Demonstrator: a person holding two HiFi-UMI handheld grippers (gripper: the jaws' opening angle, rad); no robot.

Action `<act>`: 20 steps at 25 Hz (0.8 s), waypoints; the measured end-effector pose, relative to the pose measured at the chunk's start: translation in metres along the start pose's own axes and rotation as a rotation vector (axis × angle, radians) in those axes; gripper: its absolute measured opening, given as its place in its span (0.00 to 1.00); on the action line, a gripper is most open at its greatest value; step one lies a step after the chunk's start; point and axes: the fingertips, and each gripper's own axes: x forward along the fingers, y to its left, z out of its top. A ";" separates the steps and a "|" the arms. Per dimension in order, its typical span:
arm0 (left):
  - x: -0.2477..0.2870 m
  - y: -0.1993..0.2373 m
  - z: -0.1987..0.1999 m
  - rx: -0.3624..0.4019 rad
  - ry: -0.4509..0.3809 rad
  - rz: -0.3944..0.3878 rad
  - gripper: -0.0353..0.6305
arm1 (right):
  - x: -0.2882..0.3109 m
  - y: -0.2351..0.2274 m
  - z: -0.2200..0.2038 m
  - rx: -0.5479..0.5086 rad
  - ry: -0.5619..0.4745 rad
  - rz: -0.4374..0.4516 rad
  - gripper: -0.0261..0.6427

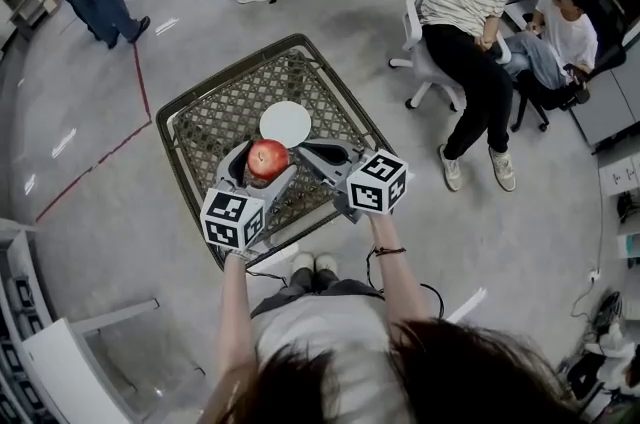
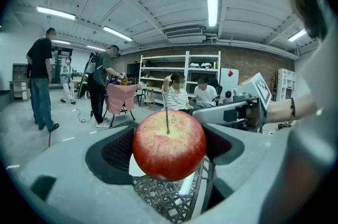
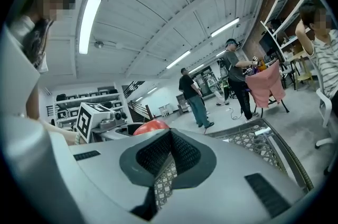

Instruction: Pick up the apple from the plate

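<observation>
Red apple [image 2: 168, 145] clamped across its widest part by left gripper [image 1: 262, 172], apparently clear of white plate [image 1: 286, 123], on its near side | right gripper [image 3: 168, 159] jaws together, empty | judged firm, fairly heavy, smooth-skinned, bruisable: moderate squeeze at widest part.

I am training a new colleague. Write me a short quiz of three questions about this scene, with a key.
1. True or false: the apple lies on the plate.
2. Fill in: the jaws of the right claw are ____ (apart / together).
3. What holds the apple? A) left claw B) right claw C) neither

Key: 1 false; 2 together; 3 A.
</observation>
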 end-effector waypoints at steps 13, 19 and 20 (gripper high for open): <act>-0.009 -0.004 -0.001 0.008 -0.009 0.024 0.67 | -0.007 0.005 -0.003 -0.012 -0.007 0.004 0.05; -0.008 -0.005 -0.005 0.019 -0.007 0.020 0.67 | -0.006 0.006 -0.006 -0.011 -0.012 0.009 0.05; -0.007 -0.006 -0.006 0.020 -0.007 0.020 0.67 | -0.007 0.006 -0.007 -0.010 -0.014 0.010 0.05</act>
